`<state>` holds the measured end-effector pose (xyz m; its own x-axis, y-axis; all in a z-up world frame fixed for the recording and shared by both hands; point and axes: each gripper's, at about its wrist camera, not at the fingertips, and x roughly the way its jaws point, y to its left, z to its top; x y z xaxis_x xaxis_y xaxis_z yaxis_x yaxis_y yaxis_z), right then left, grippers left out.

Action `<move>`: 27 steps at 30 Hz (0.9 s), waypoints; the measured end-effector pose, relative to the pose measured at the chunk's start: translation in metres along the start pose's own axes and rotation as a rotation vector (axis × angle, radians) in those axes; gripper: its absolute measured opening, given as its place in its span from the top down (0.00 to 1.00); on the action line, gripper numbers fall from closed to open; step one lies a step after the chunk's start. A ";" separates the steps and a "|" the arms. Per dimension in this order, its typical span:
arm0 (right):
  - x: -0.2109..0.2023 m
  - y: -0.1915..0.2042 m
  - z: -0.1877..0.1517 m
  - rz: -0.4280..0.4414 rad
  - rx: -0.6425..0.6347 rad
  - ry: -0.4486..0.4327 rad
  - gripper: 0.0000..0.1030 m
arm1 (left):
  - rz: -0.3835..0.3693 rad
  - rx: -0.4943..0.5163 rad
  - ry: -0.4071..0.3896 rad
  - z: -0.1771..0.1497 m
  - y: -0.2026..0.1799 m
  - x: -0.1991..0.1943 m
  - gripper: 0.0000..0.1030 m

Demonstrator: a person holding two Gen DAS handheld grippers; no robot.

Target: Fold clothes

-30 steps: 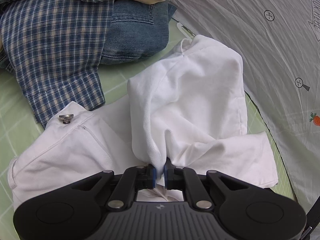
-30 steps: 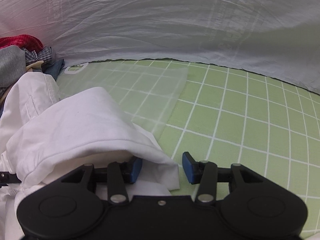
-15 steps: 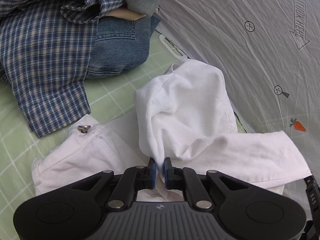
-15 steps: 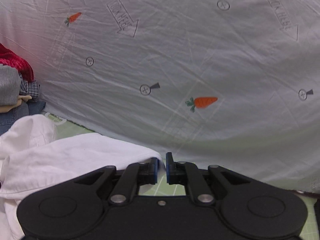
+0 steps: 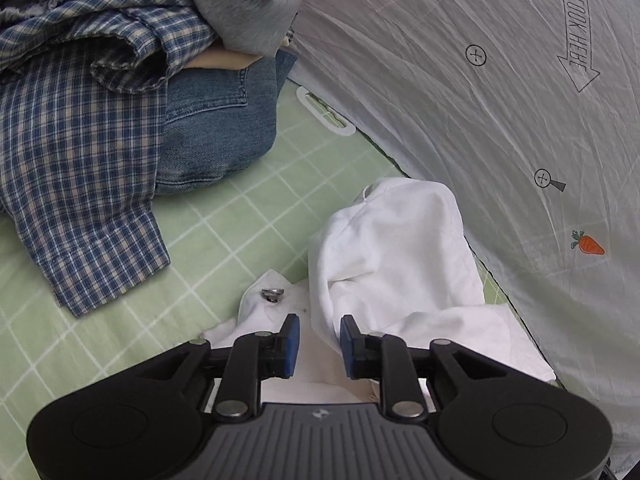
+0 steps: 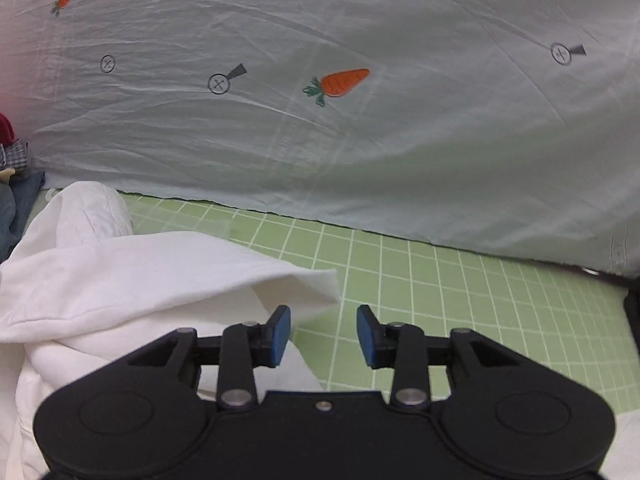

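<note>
White trousers (image 5: 396, 252) lie bunched on the green checked mat (image 5: 224, 240), with a metal waist button (image 5: 273, 293) showing at the left. My left gripper (image 5: 316, 338) is open just above the cloth, a fold lying between its blue pads (image 5: 291, 340) without being pinched. In the right wrist view the same white trousers (image 6: 160, 276) lie folded over at the left. My right gripper (image 6: 323, 334) is open and empty, its left pad beside the cloth's edge, over the mat (image 6: 440, 300).
A pile of clothes sits at the far left: a blue plaid shirt (image 5: 80, 152), denim jeans (image 5: 216, 136) and a grey garment (image 5: 248, 4). A pale sheet with carrot prints (image 5: 500, 100) rises as a wall along the mat's far edge and fills the right wrist view (image 6: 340, 120).
Both grippers have opened and let go of the white trousers, which have dropped onto the mat. The left gripper has drawn back, showing more mat and the clothes pile.
</note>
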<state>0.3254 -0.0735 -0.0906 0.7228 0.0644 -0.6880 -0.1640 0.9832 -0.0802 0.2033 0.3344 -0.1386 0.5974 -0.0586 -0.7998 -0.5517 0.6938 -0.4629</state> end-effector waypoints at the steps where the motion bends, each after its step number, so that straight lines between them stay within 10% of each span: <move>1: 0.002 -0.009 -0.004 -0.003 0.042 0.016 0.60 | 0.001 0.010 -0.009 0.004 -0.002 0.000 0.74; 6: 0.019 -0.049 -0.016 0.067 0.306 0.079 0.39 | 0.017 0.066 -0.041 0.028 -0.010 0.010 0.43; 16: 0.082 -0.099 -0.015 0.317 0.932 0.138 0.36 | -0.081 0.167 0.026 0.086 -0.058 0.070 0.24; 27: 0.173 -0.057 0.019 0.484 0.653 0.422 0.27 | -0.081 0.268 0.194 0.097 -0.107 0.149 0.15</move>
<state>0.4728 -0.1153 -0.1910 0.3478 0.5529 -0.7572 0.1198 0.7748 0.6208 0.4077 0.3208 -0.1717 0.4968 -0.2385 -0.8344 -0.3193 0.8439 -0.4312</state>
